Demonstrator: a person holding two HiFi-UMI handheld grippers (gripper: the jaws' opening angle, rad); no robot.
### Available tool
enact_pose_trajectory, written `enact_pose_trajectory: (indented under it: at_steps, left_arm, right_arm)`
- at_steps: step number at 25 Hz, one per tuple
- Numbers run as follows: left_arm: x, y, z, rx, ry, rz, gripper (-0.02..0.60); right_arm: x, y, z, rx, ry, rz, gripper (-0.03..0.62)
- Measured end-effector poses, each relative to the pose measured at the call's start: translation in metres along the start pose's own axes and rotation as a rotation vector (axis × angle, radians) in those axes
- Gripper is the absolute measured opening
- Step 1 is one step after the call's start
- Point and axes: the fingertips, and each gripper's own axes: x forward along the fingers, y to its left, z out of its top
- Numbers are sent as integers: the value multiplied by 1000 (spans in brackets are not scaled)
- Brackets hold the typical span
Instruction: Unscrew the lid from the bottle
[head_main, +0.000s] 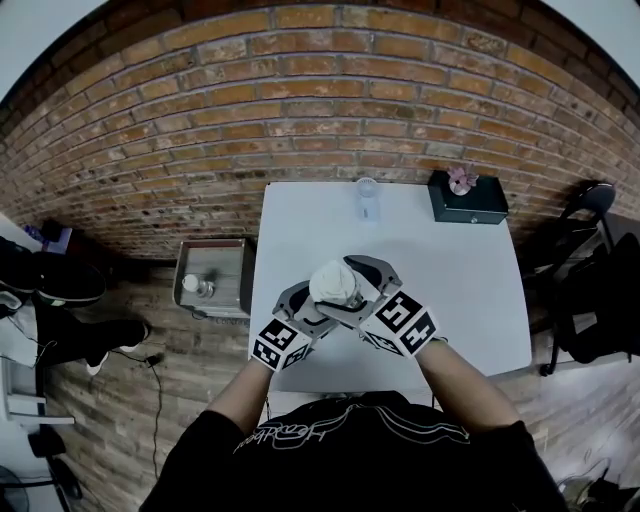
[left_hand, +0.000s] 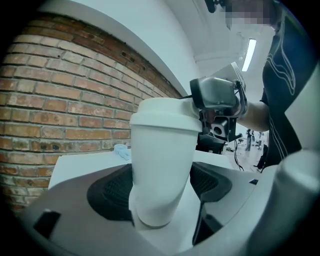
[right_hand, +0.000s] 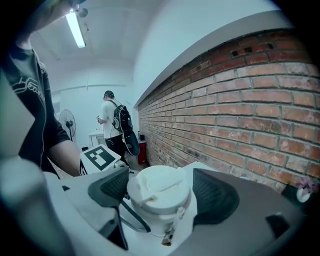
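I hold a white bottle (left_hand: 162, 165) in the air over the near part of the table, close to my chest. My left gripper (left_hand: 160, 197) is shut on the bottle's lower body, with a dark pad pressed against each side. The bottle's white lid (right_hand: 159, 187) has a flip tab on top and sits between the pads of my right gripper (right_hand: 160, 192), which close on its rim. In the head view the lid (head_main: 333, 280) shows between the two grippers: the left gripper (head_main: 320, 312) comes from below left and the right gripper (head_main: 352, 285) from the right.
The white table (head_main: 470, 290) stands against a brick wall (head_main: 330, 90). At its far edge are a clear cup (head_main: 367, 197) and a dark box (head_main: 468, 200) with a pink flower. A metal bin (head_main: 213, 275) stands on the floor at left and a chair (head_main: 590, 205) at right.
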Motion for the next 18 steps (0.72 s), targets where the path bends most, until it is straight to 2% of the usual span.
enact_pose_trajectory:
  at_steps: [8,18]
  left_arm:
    - [-1,1,0,2,4,8,376]
    - [-1,1,-1,-9,39,23,376]
  right_arm:
    - [4,1,-3,13,1,57,375]
    - [5,5,-5,-60,58,231,374]
